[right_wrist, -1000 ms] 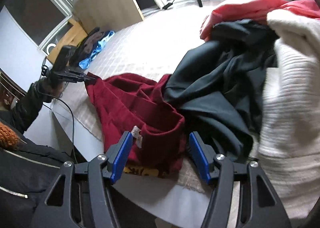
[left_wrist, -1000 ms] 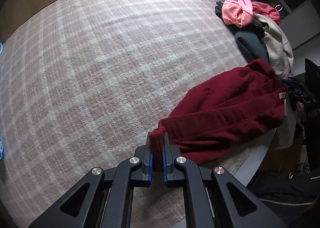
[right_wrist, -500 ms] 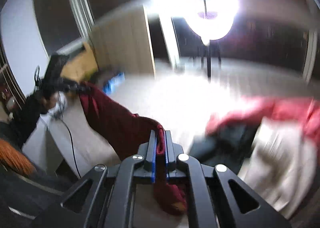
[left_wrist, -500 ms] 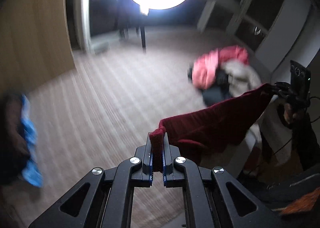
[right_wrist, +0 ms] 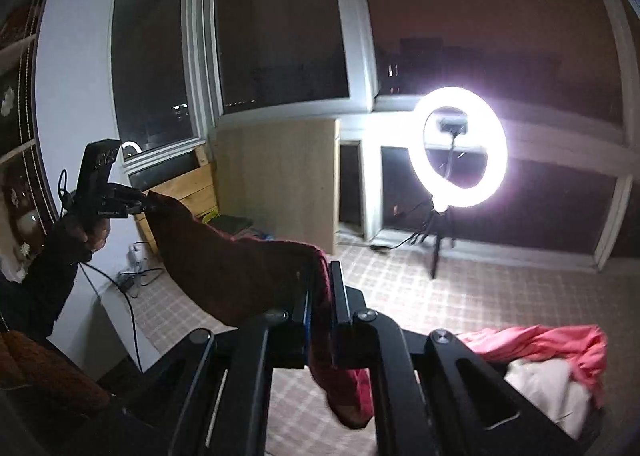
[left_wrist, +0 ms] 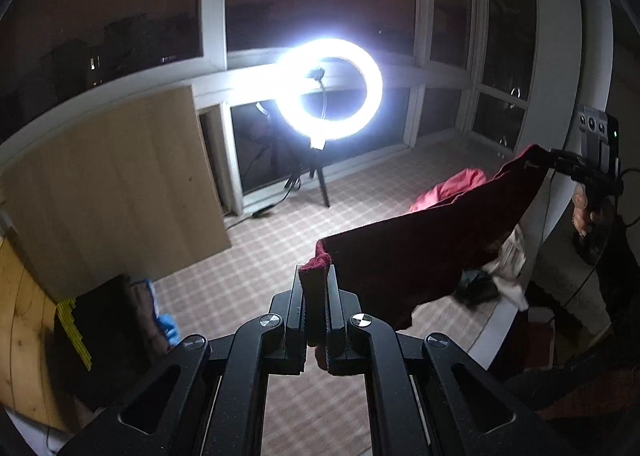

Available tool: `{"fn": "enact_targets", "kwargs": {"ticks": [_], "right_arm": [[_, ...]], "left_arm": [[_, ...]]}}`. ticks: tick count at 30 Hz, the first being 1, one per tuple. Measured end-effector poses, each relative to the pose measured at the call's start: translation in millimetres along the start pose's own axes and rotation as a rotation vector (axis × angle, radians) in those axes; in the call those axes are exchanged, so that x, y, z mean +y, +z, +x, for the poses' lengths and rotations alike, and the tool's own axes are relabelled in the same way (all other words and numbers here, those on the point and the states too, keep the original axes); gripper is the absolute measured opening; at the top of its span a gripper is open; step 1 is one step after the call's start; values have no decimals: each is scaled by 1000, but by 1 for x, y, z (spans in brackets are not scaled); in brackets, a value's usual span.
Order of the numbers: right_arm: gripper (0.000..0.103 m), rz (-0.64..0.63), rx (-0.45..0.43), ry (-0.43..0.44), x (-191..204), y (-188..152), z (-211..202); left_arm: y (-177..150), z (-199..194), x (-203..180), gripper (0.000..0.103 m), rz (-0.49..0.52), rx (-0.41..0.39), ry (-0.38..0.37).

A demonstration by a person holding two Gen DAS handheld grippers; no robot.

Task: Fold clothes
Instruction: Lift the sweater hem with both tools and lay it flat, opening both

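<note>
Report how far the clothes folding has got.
Done: the dark red garment is off the surface, stretched in the air between the left gripper and right gripper, each shut on an end. In hand: spreading it out; no fold shows yet. Left: folding it, then the pink garment and white garment heaped below.

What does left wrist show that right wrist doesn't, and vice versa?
Left wrist only: the right gripper seen from outside, shut on the red garment, and a yellow item at lower left.
Right wrist only: the left gripper from outside, pinching the garment's other end, plus a cable beneath it.
Both: the garment lifted between closed jaws, ring light, wooden panel, pink clothing.
</note>
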State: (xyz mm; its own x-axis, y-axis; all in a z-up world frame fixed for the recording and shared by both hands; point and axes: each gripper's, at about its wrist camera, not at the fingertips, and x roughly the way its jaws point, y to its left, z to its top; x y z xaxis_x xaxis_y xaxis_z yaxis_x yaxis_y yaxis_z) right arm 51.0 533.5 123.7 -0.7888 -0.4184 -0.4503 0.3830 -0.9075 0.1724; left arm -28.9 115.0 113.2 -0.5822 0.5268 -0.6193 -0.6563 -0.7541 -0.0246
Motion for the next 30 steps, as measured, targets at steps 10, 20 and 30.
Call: {"fn": "enact_targets", "kwargs": {"ticks": [10,20,30], "right_arm": [[16,117,481,-217,-60,-70,263],[51,320,610,-102,-71,-170,214],[51,281,601,138,27,-195,207]], "left_arm": [[-70,189,104,19,-148,384,76],[-146,214,112,22,-297,498,-21],[-212,211,35,25,-313,582,-151]]}}
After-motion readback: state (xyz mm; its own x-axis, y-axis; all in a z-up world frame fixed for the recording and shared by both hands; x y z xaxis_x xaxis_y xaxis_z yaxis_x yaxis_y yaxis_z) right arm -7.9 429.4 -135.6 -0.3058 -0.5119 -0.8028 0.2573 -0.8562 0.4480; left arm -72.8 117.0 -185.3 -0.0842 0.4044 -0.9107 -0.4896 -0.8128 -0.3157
